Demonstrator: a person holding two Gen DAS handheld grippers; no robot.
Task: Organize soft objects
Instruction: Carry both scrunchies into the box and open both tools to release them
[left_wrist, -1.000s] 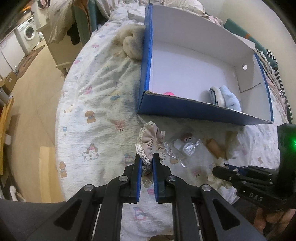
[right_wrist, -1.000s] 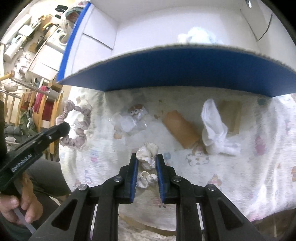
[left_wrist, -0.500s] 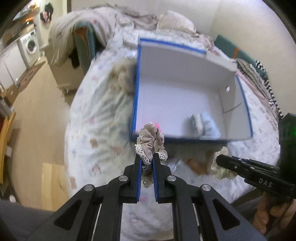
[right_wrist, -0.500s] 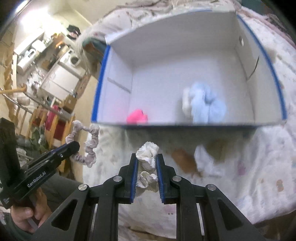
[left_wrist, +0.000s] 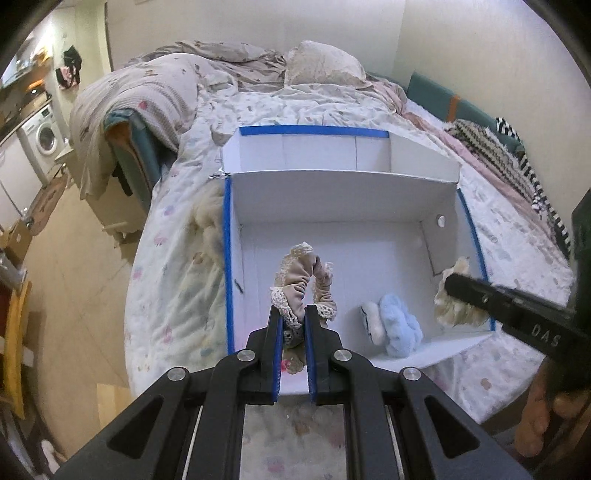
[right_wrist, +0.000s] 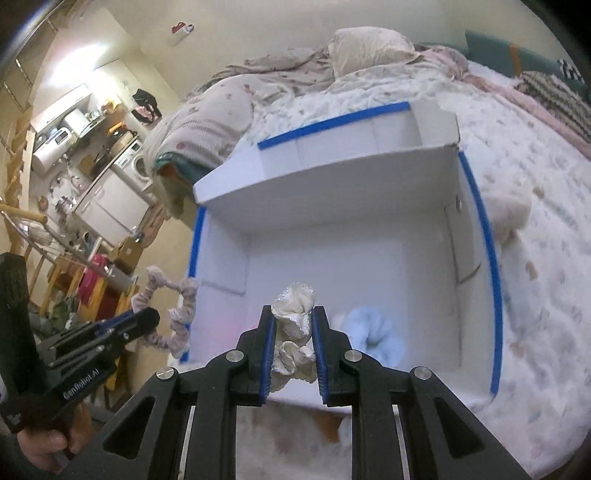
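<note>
My left gripper (left_wrist: 293, 314) is shut on a beige scrunchie with lace trim (left_wrist: 303, 280), held above the front of an open white box with blue edges (left_wrist: 227, 258). My right gripper (right_wrist: 293, 317) is shut on a cream-white scrunchie (right_wrist: 295, 306), also over the box (right_wrist: 495, 295). In the left wrist view the right gripper (left_wrist: 448, 286) shows at the right with the cream scrunchie (left_wrist: 458, 308). In the right wrist view the left gripper (right_wrist: 147, 319) and the beige scrunchie (right_wrist: 181, 314) hang at the box's left edge. A light blue and white fluffy item (left_wrist: 393, 325) lies inside the box.
The box sits on a bed with a patterned sheet (left_wrist: 173, 258); a rumpled duvet and pillow (left_wrist: 317, 66) lie behind it. A cream fluffy item (left_wrist: 207, 221) rests left of the box. The floor (left_wrist: 74, 277) drops away to the left, with a washing machine (left_wrist: 44, 136) beyond.
Both grippers rose from the bed with their scrunchies and moved forward over the box. The items on the sheet before the box dropped out of view.
</note>
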